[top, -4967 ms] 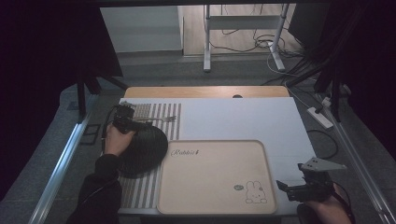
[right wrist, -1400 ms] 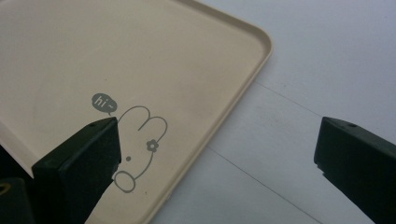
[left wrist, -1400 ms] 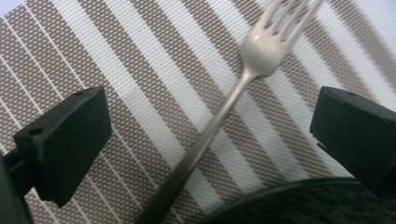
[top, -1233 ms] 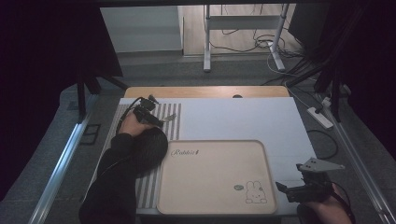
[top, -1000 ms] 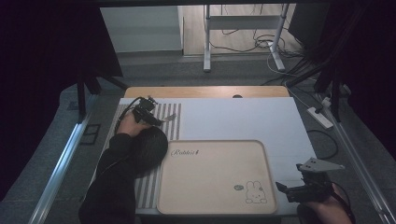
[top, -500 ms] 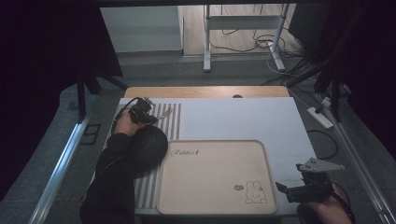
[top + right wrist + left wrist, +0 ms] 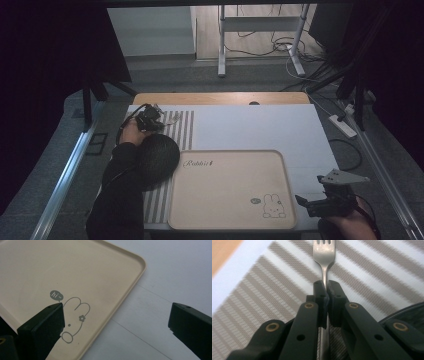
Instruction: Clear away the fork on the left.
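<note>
At the upper left of the high view, your left tongs (image 7: 161, 116) grip a metal fork (image 7: 324, 255) by its handle over the striped mat (image 7: 257, 290). At the lower right, your right tongs (image 7: 116, 327) stand wide open beside the beige tray (image 7: 30, 270) corner.

Left hand-held gripper (image 7: 325, 293) clamped tight; right hand-held gripper (image 7: 116, 322) jaws wide apart.

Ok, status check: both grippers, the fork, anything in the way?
Left gripper shut on fork over striped mat. Right gripper open beside tray corner. Black bowl close by left hand.
</note>
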### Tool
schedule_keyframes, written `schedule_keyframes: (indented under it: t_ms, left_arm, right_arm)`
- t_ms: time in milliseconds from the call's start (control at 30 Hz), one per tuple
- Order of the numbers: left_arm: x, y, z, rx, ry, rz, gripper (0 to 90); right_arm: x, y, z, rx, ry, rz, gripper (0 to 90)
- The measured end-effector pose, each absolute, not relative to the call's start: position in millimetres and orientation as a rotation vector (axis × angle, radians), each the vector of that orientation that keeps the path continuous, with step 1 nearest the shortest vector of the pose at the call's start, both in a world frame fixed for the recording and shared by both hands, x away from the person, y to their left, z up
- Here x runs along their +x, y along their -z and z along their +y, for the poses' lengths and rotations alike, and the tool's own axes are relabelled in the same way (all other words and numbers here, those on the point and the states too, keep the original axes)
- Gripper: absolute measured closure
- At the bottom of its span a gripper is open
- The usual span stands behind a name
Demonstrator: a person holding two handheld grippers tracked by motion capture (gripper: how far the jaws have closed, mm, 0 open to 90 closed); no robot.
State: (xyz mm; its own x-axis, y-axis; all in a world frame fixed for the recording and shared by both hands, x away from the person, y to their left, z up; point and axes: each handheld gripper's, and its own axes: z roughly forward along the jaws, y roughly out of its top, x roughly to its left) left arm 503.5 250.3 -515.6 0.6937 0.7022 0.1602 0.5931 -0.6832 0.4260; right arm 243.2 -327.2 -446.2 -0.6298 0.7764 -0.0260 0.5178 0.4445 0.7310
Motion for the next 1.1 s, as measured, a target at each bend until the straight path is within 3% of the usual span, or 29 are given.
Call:
schedule_keyframes:
  t_ms: [300, 1100]
  left_arm:
    - [495, 496, 263, 2.582, -0.517, 1.049, 86.2]
    - [449, 470, 268, 2.460, -0.214, 1.158, 86.2]
  right_arm:
    - [243, 446, -327, 1.094, -0.996, 2.347, 1.2]
    - [243, 446, -327, 1.094, -0.993, 2.348, 1.1]
